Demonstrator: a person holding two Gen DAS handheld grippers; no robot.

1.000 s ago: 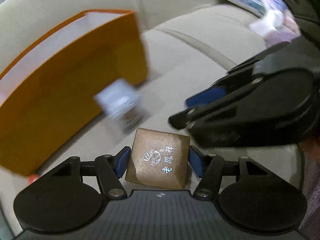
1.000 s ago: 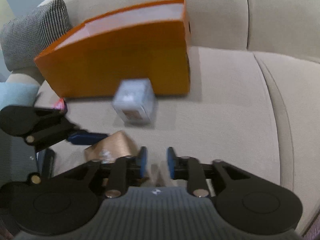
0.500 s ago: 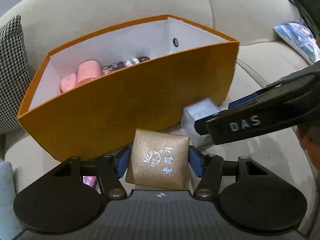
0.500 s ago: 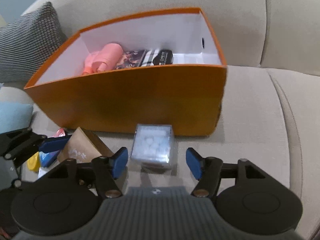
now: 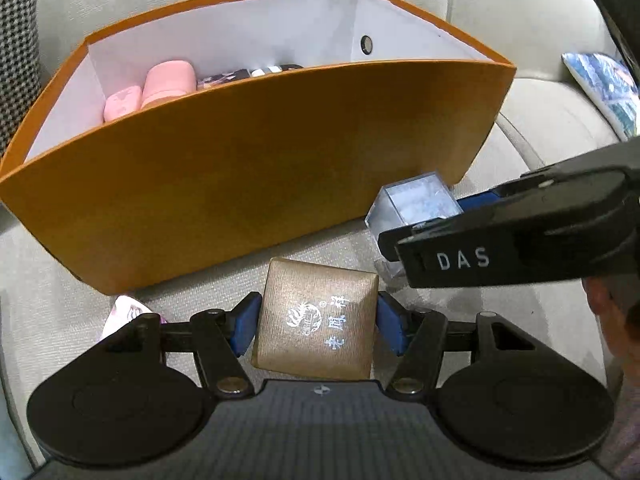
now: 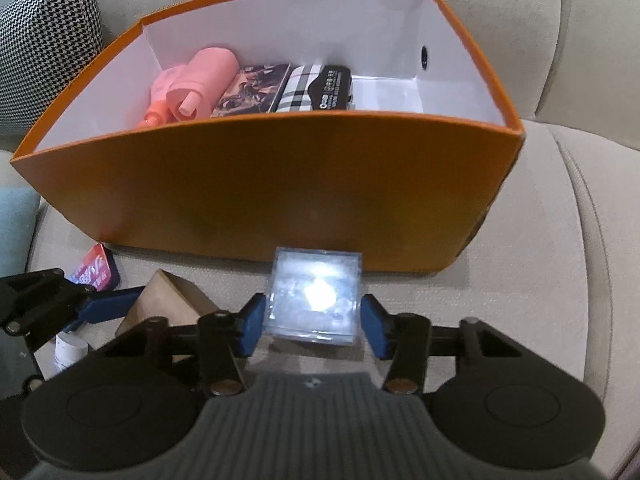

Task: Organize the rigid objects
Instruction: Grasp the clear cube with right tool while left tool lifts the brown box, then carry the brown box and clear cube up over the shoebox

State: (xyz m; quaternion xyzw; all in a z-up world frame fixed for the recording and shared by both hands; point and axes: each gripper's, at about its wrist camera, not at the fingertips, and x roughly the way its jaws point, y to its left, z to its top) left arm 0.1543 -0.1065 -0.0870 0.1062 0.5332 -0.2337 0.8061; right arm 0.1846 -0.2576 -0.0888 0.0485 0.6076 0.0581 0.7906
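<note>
Left gripper [image 5: 318, 326] clamped on gold gift box [image 5: 316, 320], pads on its two side faces, box just above sofa seat [image 6: 500, 300], logo face up. I judge it light, stiff, textured. Right gripper [image 6: 313, 322] closing around clear cube [image 6: 314, 296]; left pad touching, right not yet. Cube sits on seat against orange bin [image 6: 280, 192]; slick, brittle, no long axis.

We see an orange box [image 6: 280, 196] of smooth matt card, lined with plain white paper. The sofa cushion [image 6: 520, 280] is a finely woven beige cloth. The gold gift box [image 5: 316, 320] has a ribbed, faintly shiny paper skin with silvery print. The clear cube [image 6: 314, 296] looks like glossy hard plastic, catching glare. The houndstooth pillow [image 6: 48, 40] is woven fabric.
</note>
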